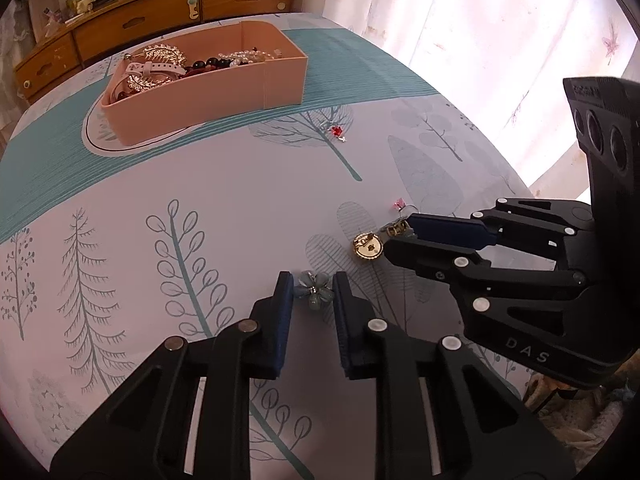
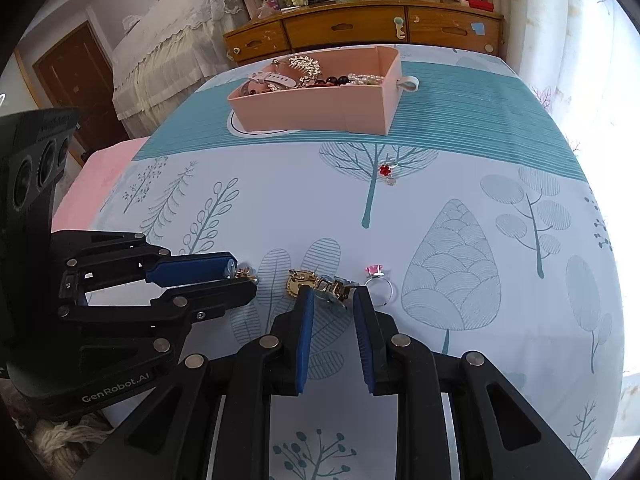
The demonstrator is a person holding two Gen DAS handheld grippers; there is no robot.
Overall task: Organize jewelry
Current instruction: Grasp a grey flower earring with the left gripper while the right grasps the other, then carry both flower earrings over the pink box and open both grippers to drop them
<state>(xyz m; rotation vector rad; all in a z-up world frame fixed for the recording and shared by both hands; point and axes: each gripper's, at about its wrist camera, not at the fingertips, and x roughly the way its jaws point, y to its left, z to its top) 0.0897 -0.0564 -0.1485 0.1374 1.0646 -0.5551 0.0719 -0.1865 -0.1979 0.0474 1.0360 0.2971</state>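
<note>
Straddling the blue flower brooch (image 1: 314,290) on the bed, left gripper (image 1: 313,292) fingers apart, right gripper (image 2: 331,296) likewise around a gold clip (image 2: 335,289) (box (image 1: 224,92) well beyond): close low and squarely, avoiding sheet.

The left tool (image 2: 242,280) covers most of the flower brooch (image 2: 247,273) in the right wrist view, the right tool (image 1: 396,232) hides part of the gold clip (image 1: 394,229), and the pink box's (image 1: 248,92) contents blur together.
</note>
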